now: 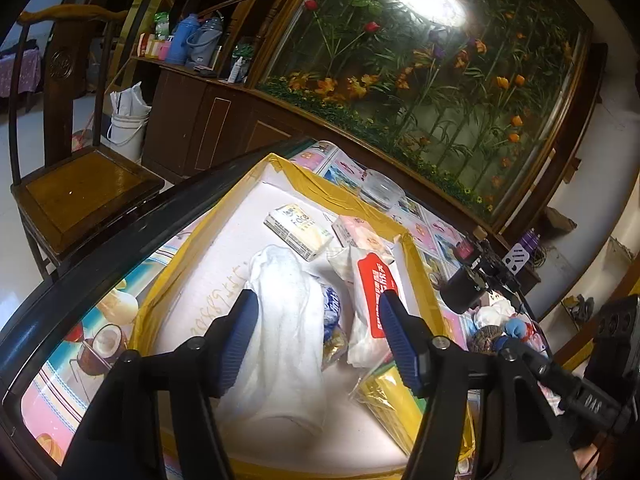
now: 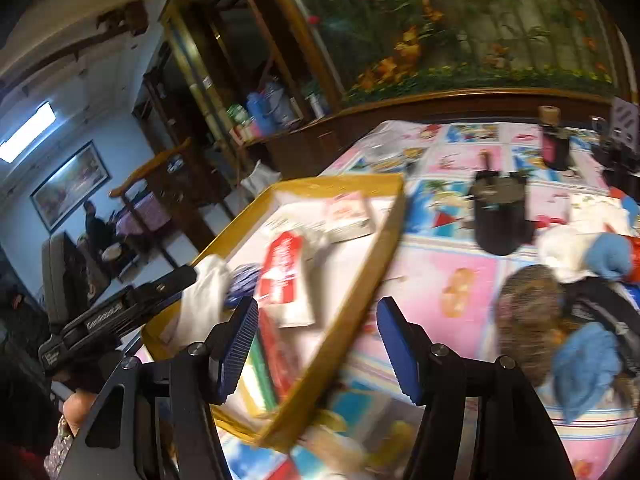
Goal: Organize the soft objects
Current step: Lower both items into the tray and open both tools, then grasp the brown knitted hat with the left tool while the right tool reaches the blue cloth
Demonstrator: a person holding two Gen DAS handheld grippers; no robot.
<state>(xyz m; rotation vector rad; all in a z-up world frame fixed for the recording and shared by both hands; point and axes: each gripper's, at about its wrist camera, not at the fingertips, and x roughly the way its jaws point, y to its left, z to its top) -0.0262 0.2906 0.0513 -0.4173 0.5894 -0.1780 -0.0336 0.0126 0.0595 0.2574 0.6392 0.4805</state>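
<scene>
While the left tongs [image 1: 316,340] are held apart over the yellow-edged box [image 1: 360,200], a white cloth [image 1: 288,320] is seen lying loose between them, not pinched. Right tongs [image 2: 318,344] are spread too, nothing gripped, by the box rim. More soft stuff is piled on the tabletop [image 2: 440,264].

I am seeing a wooden chair [image 1: 76,184] standing on the pale floor left of the table, with a white bucket [image 1: 127,130] sitting behind it by the dark cabinet. A clear glass dish [image 1: 382,190] is resting on the patterned tablecloth [image 2: 448,276], and a black cup [image 2: 502,220] is standing near its middle.
</scene>
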